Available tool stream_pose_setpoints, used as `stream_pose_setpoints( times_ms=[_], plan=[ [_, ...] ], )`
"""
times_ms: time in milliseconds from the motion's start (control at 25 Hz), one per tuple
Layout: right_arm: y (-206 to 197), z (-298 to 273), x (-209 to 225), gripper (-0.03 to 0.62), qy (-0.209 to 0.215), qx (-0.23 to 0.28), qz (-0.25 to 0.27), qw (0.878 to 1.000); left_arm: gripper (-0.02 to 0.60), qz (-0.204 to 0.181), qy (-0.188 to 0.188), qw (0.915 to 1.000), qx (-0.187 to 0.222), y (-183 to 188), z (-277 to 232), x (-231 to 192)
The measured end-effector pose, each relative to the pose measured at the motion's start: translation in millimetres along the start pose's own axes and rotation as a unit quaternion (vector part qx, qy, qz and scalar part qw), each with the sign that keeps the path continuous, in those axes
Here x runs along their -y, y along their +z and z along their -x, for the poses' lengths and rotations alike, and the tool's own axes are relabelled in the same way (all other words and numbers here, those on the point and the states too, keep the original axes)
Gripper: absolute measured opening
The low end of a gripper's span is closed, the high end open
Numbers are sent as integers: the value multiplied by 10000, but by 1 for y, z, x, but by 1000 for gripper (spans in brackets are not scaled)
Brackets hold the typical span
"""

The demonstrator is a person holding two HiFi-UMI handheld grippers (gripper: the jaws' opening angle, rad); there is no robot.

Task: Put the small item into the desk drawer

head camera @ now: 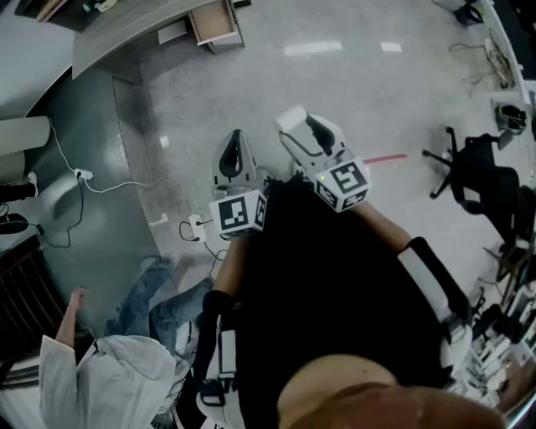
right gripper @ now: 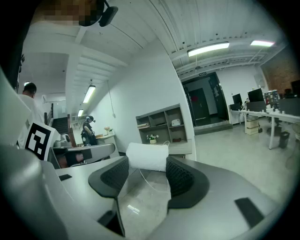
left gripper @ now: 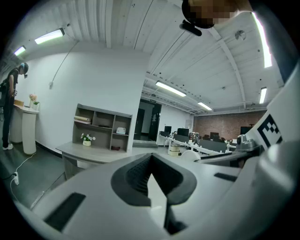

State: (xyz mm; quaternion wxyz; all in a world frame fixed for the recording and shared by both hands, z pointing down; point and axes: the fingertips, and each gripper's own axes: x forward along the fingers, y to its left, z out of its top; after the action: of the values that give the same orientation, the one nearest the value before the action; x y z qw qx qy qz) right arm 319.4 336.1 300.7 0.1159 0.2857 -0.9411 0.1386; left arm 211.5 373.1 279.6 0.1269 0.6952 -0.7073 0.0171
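The small white item (right gripper: 146,156) sits between the fingers of my right gripper (right gripper: 147,169). It looks like a soft roll or pack, and something clear, perhaps a plastic film, hangs under it; I cannot name it more exactly. The fingers stand wide apart, but their dark pads press on the two sides of the item, so it is held and not loose. In the head view the item shows at the tip of this gripper, high above the floor (head camera: 360,75).

My left gripper (left gripper: 150,161) is just beside the right one. Its fingers are closed, tips together, and nothing is between them.

The table (head camera: 126,29) is well apart from me, across the shiny floor. Its drawer (head camera: 216,23) is pulled out, and I see its wooden inside, but not what lies in it. Behind the table stands a shelf unit (left gripper: 103,127).

I judge that the picking up is done and the drawer needs no opening. What is left is to carry the item to the table, bring it over the drawer and let it go inside.
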Motion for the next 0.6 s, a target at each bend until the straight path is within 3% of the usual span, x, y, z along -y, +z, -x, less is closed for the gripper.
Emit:
stream_pose_setpoints(
  times_ms=[600],
  plan=[
    [-1,-13,-22,252,-7,-11,-133,9999,0,34,-86,9999,43,1,12,-20]
  ],
)
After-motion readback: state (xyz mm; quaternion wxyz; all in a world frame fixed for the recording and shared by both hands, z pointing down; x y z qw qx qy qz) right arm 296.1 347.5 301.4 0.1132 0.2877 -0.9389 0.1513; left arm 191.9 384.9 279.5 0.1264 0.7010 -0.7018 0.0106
